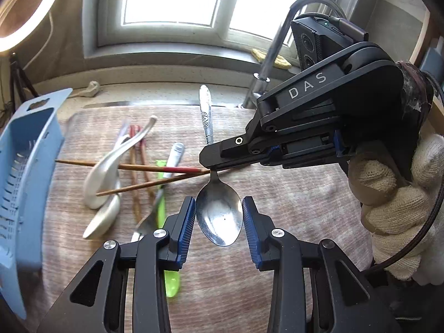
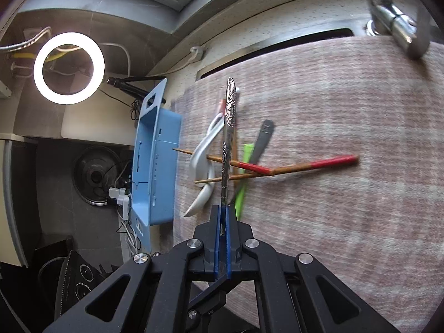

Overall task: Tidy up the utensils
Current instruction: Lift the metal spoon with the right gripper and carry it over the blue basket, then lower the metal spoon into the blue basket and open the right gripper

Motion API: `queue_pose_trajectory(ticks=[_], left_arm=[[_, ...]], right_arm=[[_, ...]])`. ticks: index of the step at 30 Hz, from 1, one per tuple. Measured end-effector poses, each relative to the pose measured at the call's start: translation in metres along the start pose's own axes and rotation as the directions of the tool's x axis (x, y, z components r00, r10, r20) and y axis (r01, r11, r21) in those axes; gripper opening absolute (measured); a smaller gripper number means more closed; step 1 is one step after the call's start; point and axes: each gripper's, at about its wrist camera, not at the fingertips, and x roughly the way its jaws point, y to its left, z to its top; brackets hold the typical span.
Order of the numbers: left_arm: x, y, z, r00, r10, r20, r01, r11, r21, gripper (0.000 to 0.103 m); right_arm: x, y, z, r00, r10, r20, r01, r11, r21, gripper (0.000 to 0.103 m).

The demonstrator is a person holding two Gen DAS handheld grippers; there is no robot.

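Both grippers (image 1: 219,216) (image 2: 223,211) clamp the steel spoon (image 1: 219,219); chopsticks (image 1: 155,168) alongside

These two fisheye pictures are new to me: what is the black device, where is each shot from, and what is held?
No robot: a person's gloved hand holds a hand-held gripper in each hand, each with its own camera looking along its fingers. The left view shows the left hand-held gripper pinching the bowl of a metal spoon. The right hand-held gripper is shut on the spoon's stem. On the striped cloth lie chopsticks, white spoons and a green-handled fork; a blue basket stands beside.
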Motion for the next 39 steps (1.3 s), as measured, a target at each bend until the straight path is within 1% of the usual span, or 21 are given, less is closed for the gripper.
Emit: queue_pose_trajectory(ticks=[10, 16, 21, 27, 34, 35, 38, 39], left_arm=[[-0.042, 0.083, 0.006, 0.994, 0.093, 0.055, -0.089, 0.994, -0.063, 0.033], [-0.062, 0.133, -0.001, 0.988, 0.139, 0.071, -0.13, 0.985, -0.117, 0.033], [-0.066, 0.172, -0.003, 0.983, 0.171, 0.065, -0.159, 0.974, -0.164, 0.033], [-0.061, 0.209, -0.01, 0.981, 0.191, 0.035, -0.18, 0.962, -0.203, 0.033], [-0.059, 0.227, -0.017, 0.981, 0.195, 0.007, -0.188, 0.956, -0.227, 0.033], [-0.059, 0.228, -0.018, 0.98, 0.197, 0.005, -0.19, 0.955, -0.227, 0.033], [-0.059, 0.23, -0.019, 0.977, 0.212, -0.014, -0.21, 0.953, -0.22, 0.034], [-0.059, 0.231, -0.02, 0.975, 0.22, -0.02, -0.219, 0.95, -0.223, 0.034]], right_arm=[[0.067, 0.1, 0.01, 0.999, 0.007, -0.039, -0.012, 0.992, -0.126, 0.003], [0.11, 0.147, 0.015, 0.997, -0.011, -0.073, -0.003, 0.982, -0.191, 0.003], [0.152, 0.181, 0.02, 0.994, -0.045, -0.099, 0.02, 0.97, -0.241, 0.003], [0.193, 0.203, 0.023, 0.987, -0.106, -0.12, 0.067, 0.954, -0.292, 0.003], [0.22, 0.212, 0.023, 0.98, -0.149, -0.131, 0.099, 0.939, -0.329, 0.004], [0.221, 0.212, 0.023, 0.98, -0.156, -0.128, 0.105, 0.936, -0.336, 0.006], [0.221, 0.213, 0.023, 0.978, -0.185, -0.095, 0.14, 0.923, -0.359, 0.008], [0.221, 0.213, 0.023, 0.978, -0.187, -0.091, 0.142, 0.921, -0.363, 0.017]])
